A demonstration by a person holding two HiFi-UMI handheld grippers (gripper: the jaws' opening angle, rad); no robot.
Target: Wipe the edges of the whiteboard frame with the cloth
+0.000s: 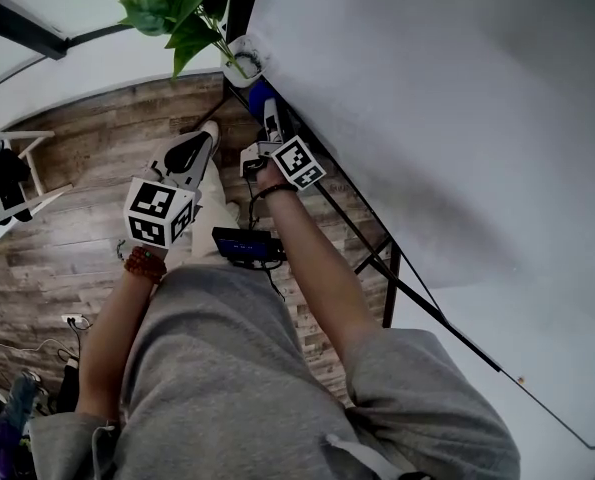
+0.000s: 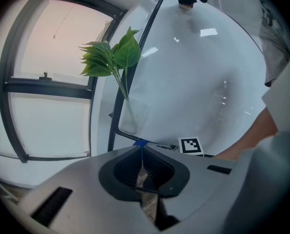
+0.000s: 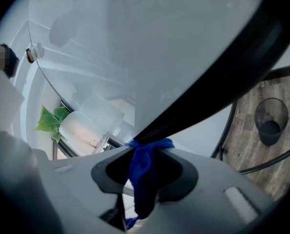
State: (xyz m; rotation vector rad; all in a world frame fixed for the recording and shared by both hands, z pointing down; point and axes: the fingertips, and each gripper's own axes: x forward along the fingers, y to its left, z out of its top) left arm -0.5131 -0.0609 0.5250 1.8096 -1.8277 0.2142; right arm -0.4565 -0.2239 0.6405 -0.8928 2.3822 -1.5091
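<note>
Wood-plank flooring lies below the tilted whiteboard (image 1: 427,118) in the head view. Its black frame edge (image 1: 447,320) runs diagonally. The right gripper (image 1: 269,113) meets the far end of that edge; the left gripper (image 1: 207,136) sits just beside it, off the frame.

Left gripper view: jaws together, nothing held. The cloth (image 2: 140,143) shows just beyond the tips.

Right gripper view: jaws clamped on the blue cloth (image 3: 144,172), which presses against the frame edge (image 3: 208,82). The edge extends ahead and rightward of the tips. The right forearm is outstretched and is the nearer arm.
</note>
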